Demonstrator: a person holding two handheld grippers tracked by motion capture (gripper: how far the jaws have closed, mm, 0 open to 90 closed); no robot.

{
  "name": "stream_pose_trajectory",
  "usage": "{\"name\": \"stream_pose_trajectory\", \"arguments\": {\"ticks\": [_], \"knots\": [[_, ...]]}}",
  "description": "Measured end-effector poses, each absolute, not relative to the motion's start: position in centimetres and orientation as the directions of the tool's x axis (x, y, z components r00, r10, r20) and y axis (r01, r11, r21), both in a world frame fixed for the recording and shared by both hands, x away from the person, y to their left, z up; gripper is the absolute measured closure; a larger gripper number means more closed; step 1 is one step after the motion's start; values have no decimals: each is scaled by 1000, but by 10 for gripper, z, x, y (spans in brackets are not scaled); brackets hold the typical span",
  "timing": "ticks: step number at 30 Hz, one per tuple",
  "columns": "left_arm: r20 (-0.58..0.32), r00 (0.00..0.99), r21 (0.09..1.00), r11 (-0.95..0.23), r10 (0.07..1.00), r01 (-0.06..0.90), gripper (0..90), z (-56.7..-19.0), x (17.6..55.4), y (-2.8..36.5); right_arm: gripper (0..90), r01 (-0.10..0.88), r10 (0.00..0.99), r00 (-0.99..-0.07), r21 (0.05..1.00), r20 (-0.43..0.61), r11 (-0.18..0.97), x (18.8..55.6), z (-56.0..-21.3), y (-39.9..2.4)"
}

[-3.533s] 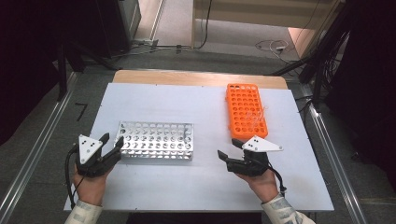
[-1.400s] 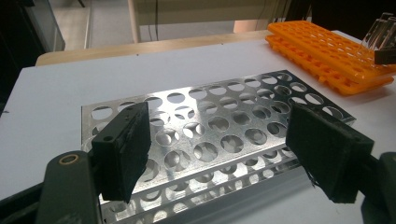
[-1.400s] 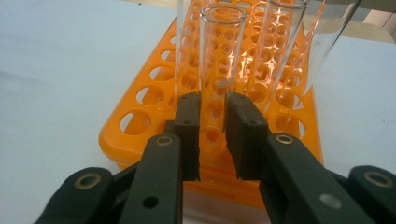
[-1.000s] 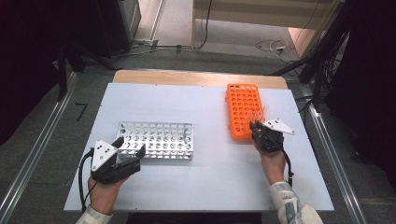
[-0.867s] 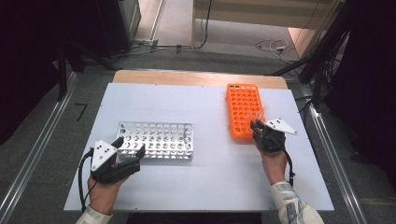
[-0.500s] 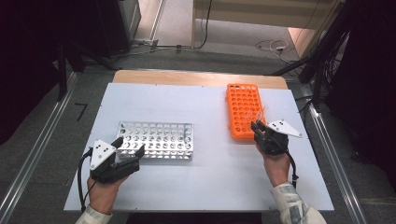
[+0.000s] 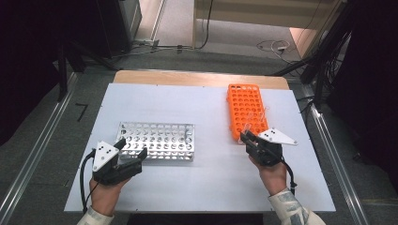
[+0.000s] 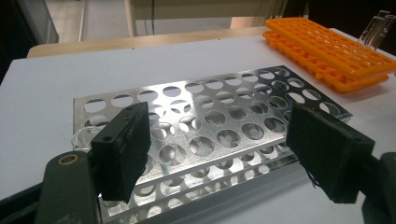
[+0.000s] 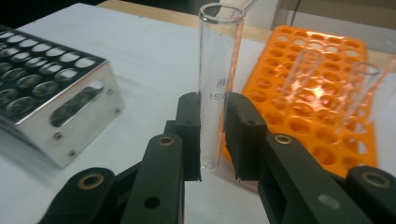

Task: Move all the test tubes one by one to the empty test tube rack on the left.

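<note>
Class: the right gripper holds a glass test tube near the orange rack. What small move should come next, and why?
Probably carry the test tube across toward the metal rack. The right gripper clamps it upright and clear of the orange rack, and the metal rack's holes look vacant.

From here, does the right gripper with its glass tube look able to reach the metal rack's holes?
Probably yes. The right gripper holds the glass tube upright, and bare table lies between it and the metal rack. The left gripper sits open at the rack's near left corner, leaving most holes free.
</note>
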State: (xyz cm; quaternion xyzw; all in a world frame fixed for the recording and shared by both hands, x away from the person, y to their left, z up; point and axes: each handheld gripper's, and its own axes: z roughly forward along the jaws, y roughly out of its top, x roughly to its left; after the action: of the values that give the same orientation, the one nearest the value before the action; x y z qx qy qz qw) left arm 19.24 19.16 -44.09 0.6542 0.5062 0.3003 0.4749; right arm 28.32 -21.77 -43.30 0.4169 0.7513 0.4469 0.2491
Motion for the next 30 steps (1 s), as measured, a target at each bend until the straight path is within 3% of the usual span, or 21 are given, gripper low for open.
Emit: {"name": "stream_pose_trajectory", "arguments": {"ticks": [16,30], "knots": [[-92,340,923,-48,936,382,221,-443,192,182,737,382,718,-696,850,6,363,252,-448,-167],[-90,396,915,-81,914,395,228,-446,193,167,737,361,661,-750,846,15,391,242,-454,-142]]}}
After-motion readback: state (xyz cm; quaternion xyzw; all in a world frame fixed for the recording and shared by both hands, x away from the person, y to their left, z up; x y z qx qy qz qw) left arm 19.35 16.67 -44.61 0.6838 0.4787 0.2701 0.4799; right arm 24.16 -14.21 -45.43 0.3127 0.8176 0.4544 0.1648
